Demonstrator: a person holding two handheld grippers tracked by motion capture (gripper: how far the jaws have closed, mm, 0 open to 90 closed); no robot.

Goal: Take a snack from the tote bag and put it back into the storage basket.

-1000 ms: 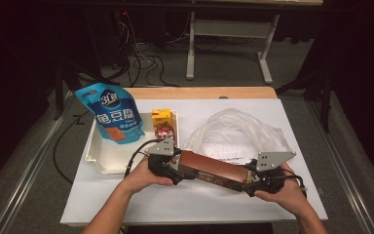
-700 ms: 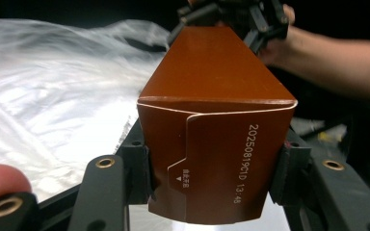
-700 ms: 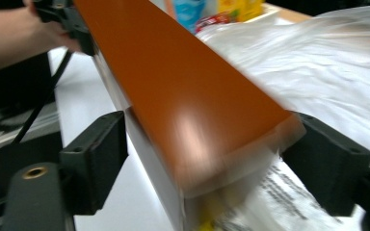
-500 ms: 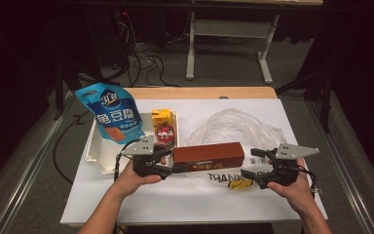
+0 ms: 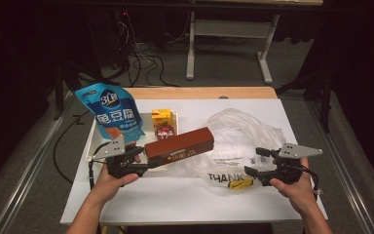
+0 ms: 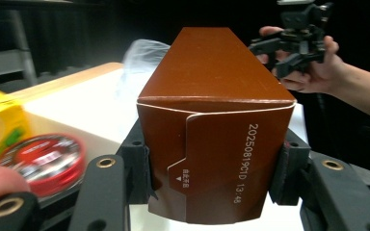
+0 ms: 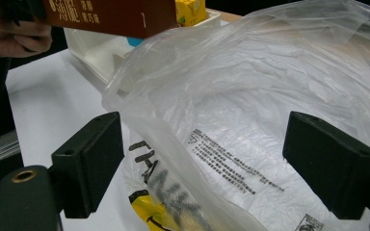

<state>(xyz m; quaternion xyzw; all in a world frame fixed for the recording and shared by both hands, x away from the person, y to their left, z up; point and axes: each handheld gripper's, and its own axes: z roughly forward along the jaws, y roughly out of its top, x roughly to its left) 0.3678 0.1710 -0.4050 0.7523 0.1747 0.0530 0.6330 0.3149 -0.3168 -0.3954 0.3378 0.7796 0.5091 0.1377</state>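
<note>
Bright lit table [image 5: 175, 195] — dark surroundings; soft, slightly blurred frames.

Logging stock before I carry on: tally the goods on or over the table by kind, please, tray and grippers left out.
Boxes: 2, the brown box and the yellow carton
Pouches: 1, the blue pouch
Tins: 1, the red round tin
Plastic bags: 1, the clear plastic bag
Total: 5

long brown carton box [image 5: 179, 145]: smooth card, slight sheen
clear crinkled plastic bag [image 5: 243, 141]: thin, glossy film
blue snack pouch [image 5: 112, 113]: shiny foil-like plastic
white table [image 5: 175, 195]: matt, smooth
</note>
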